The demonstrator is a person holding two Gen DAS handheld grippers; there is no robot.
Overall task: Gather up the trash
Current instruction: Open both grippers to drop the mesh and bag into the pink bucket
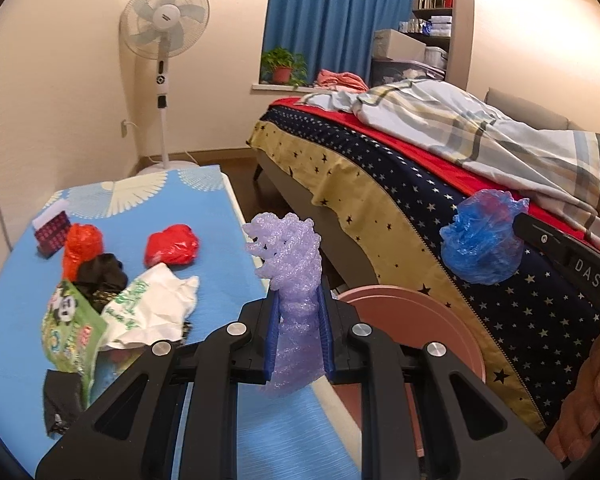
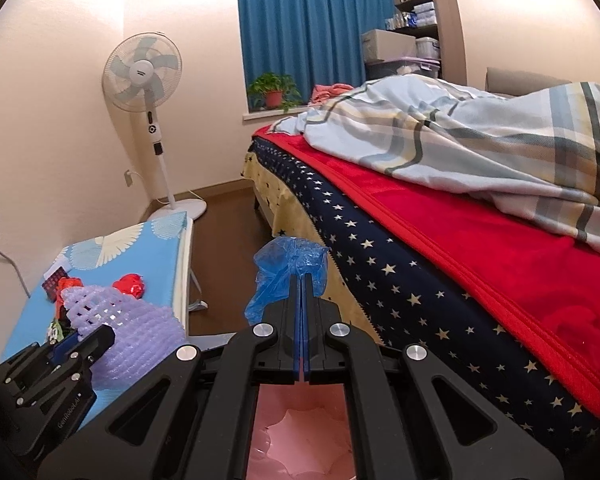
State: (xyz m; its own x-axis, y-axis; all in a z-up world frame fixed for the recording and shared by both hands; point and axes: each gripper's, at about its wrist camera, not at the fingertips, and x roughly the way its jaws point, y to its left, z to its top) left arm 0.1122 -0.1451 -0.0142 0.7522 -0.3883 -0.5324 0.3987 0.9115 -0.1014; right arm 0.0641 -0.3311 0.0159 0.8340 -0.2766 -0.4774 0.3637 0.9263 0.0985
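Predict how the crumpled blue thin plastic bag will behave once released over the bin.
The crumpled blue thin plastic bag looks very light, so it probably drifts. Its floppy folds sag around the right hand-held gripper, and it may cling there.

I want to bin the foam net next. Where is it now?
The purple foam net is clamped in the left tongs, at the blue table's right edge beside the pink bin.

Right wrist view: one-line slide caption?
Right gripper shut on blue bag above pink bin, bed alongside.

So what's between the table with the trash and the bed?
In the left wrist view, the pink bin sits on dark floor between the blue table and the bed.
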